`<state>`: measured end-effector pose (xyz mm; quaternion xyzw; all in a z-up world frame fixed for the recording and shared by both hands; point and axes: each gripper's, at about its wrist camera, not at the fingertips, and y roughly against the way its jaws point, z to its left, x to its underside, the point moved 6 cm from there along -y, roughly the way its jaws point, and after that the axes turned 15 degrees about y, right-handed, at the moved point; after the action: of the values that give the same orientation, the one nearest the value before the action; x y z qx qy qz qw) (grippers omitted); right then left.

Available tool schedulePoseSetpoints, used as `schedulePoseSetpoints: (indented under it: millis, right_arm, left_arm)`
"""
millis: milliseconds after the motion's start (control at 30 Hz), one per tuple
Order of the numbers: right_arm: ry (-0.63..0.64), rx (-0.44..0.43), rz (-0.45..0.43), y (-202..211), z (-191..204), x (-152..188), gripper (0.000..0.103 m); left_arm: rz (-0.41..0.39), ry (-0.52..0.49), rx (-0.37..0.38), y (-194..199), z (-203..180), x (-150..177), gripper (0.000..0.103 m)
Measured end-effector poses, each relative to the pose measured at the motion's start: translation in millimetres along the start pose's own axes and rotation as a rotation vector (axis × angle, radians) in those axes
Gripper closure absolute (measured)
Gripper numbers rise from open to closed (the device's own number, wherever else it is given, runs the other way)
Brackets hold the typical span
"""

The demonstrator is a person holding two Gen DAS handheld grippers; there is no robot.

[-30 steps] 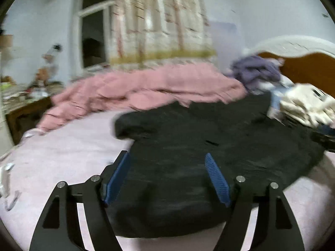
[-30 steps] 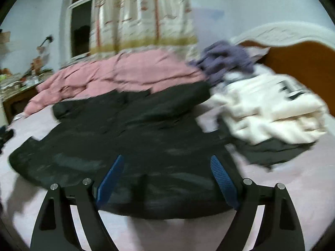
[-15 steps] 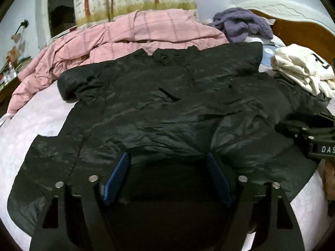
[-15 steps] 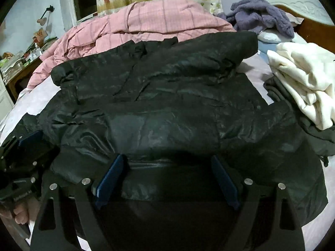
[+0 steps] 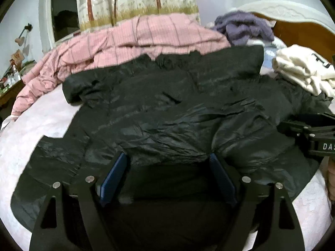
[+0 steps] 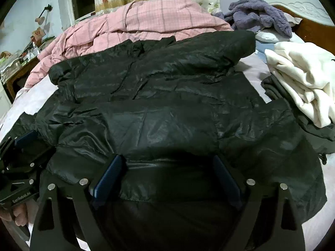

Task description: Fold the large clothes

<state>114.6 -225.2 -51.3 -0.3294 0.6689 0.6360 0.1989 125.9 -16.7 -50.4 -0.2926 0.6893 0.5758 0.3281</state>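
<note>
Pale pink bed (image 5: 48, 123) under a spread black jacket (image 5: 167, 108), pink quilt (image 5: 136, 39), cream garment (image 6: 303, 73)

Before the left gripper (image 5: 168, 176), the black jacket (image 5: 167, 113) is thin, shiny, crinkled cloth; beyond it, the pink quilt (image 5: 129, 41) looks soft and matt.

One black jacket (image 6: 167, 104), one pink quilt (image 6: 146, 23), one purple garment (image 6: 259, 14) and one cream garment (image 6: 303, 73) are counted on one bed (image 5: 41, 121).
</note>
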Motion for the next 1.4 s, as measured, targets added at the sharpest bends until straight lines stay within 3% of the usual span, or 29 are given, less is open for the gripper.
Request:
schedulePoseSetpoints:
  millis: [133,300,467,633,700,767,933,1033,1167,1267,1400]
  right_arm:
    - [-0.032,-0.002,-0.039,14,-7,2,0.013]
    - [-0.044,0.004,-0.056,29,-12,6,0.013]
    - [-0.023,0.073,-0.116,58,-23,9,0.013]
    - [-0.13,0.072,-0.169,86,-55,15,0.013]
    - [-0.168,0.081,-0.176,91,-67,20,0.013]
    - [-0.174,0.076,-0.176,98,-74,27,0.013]
    - [-0.156,0.1,-0.154,108,-75,49,0.013]
    - [-0.102,0.117,-0.142,110,-65,55,0.013]
    - [-0.016,0.072,-0.109,107,-48,61,0.013]
    - [0.042,0.051,-0.077,104,-35,68,0.013]
    - [0.108,0.063,-0.06,104,-21,75,0.013]
  left_arm:
    - [-0.096,0.033,0.002,21,7,-7,0.022]
    - [-0.098,0.067,-0.015,23,16,-8,0.023]
    - [-0.168,0.076,-0.075,50,34,-17,0.022]
    - [-0.21,0.147,-0.146,82,71,-10,0.022]
    - [-0.223,0.125,-0.153,92,76,-2,0.022]
    - [-0.207,0.061,-0.163,93,72,6,0.022]
    - [-0.194,0.016,-0.122,96,58,18,0.023]
    - [-0.198,-0.089,-0.12,100,43,25,0.022]
    - [-0.086,-0.184,-0.098,90,32,47,0.022]
    - [-0.009,-0.232,-0.148,78,33,62,0.022]
    - [0.008,-0.228,-0.219,65,42,65,0.022]
